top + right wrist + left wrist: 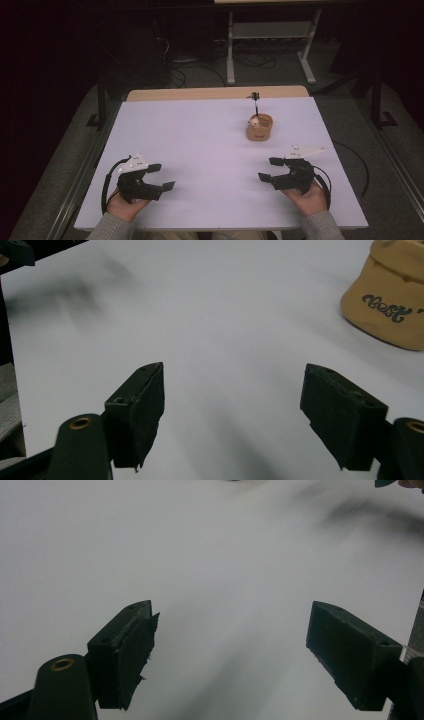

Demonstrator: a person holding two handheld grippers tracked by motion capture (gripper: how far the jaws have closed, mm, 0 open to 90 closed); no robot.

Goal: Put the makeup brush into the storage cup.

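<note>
A small tan bag-shaped holder [259, 127] stands on the white table [210, 150] right of centre toward the back, with a pale round item inside and a thin black stick rising from it. In the right gripper view the tan holder [392, 305] with dark script lettering sits at the upper right. My left gripper [161, 176] rests near the front left, held in a hand, open with nothing between its jaws. My right gripper [270, 169] rests near the front right, open and empty. The left gripper [230, 652] and the right gripper [232, 412] both face bare table.
The table's wooden back edge [215, 93] borders a dark floor with cables and a white desk frame [270, 45]. A black cable [357, 160] trails off the table's right side. Grey sleeves enter at the bottom edge.
</note>
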